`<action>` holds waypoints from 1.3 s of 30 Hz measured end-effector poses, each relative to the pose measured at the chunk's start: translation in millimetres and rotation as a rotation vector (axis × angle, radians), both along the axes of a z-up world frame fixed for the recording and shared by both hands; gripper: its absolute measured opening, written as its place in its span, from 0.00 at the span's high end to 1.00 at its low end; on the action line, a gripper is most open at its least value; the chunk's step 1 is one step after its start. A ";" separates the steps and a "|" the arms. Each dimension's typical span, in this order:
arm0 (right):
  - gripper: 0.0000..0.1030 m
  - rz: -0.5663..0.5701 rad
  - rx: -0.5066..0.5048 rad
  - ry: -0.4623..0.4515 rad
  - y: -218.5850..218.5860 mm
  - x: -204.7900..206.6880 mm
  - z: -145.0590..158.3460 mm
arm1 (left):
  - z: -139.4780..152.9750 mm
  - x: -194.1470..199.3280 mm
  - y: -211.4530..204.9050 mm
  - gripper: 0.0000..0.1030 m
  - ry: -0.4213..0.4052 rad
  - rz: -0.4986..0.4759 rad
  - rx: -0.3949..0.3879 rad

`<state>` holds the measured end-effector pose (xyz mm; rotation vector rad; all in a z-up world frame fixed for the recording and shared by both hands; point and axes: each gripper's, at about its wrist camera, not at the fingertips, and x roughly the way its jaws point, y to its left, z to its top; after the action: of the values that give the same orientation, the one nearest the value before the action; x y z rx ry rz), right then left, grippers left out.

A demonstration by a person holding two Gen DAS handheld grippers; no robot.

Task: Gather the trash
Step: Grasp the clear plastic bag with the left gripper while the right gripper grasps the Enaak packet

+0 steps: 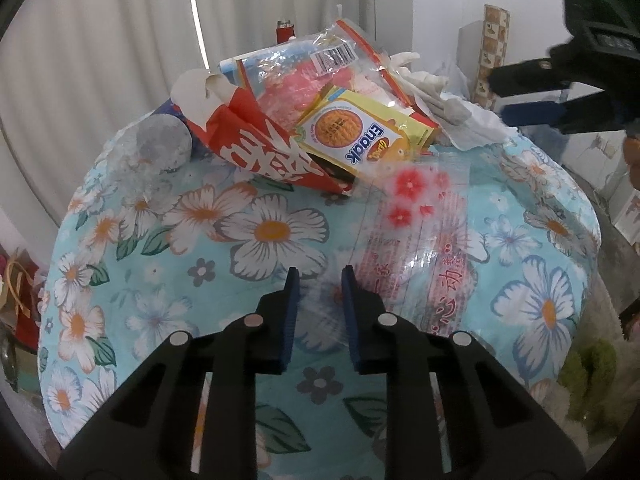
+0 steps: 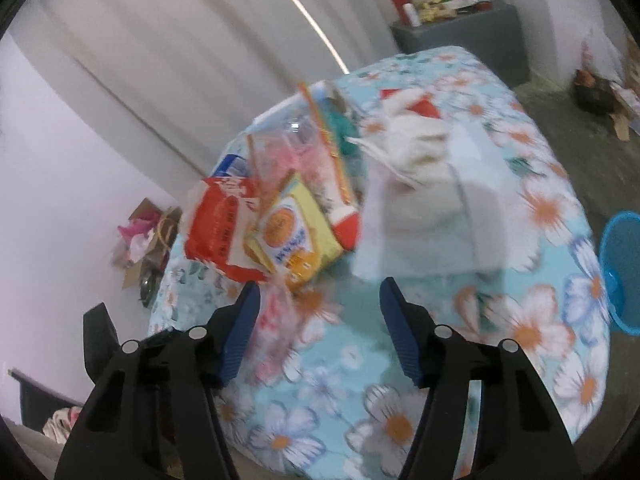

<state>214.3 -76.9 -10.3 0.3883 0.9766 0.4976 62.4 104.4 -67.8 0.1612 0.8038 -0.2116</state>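
Wrappers: 1 yellow snack packet (image 1: pixel 360 136), 1 red carton (image 1: pixel 260 140), 1 clear bag (image 1: pixel 420 216); left gripper (image 1: pixel 320 276) fingers narrowly apart, right gripper (image 2: pixel 320 300) fingers wide.

home: floral tablecloth (image 1: pixel 256 240), curtains (image 1: pixel 100 40), household clutter

Cloth (image 1: pixel 256 236) on table: soft, matt, w/ flowers. Clear bag (image 1: pixel 424 216): thin shiny plastic. Yellow pack (image 1: pixel 360 136): glossy. Red box (image 1: pixel 256 140): torn card, white inside. Tissue (image 1: pixel 464 116): crumpled white paper. Pads (image 1: pixel 290 312): blue, ribbed.

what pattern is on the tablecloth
Light blue tablecloth with white and orange daisy-like flowers; clearest in the left wrist view.
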 end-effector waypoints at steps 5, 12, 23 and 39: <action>0.55 0.029 -0.060 -0.008 20.2 17.9 -3.1 | -1.4 -0.9 1.7 0.82 0.000 -0.003 -0.012; 0.67 0.044 -0.112 -0.012 30.4 42.7 -10.1 | -3.0 -1.5 5.5 0.82 0.010 -0.002 -0.040; 0.73 0.105 -0.100 0.044 40.0 53.4 -23.5 | -3.6 -0.2 7.2 0.82 0.017 0.001 -0.047; 0.81 0.132 -0.169 0.100 58.8 59.9 -42.6 | -4.4 0.7 6.5 0.82 0.015 0.003 -0.052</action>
<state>274.2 -18.1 -52.9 0.1986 1.1379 0.5142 63.1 110.9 -72.2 0.1096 0.8123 -0.2314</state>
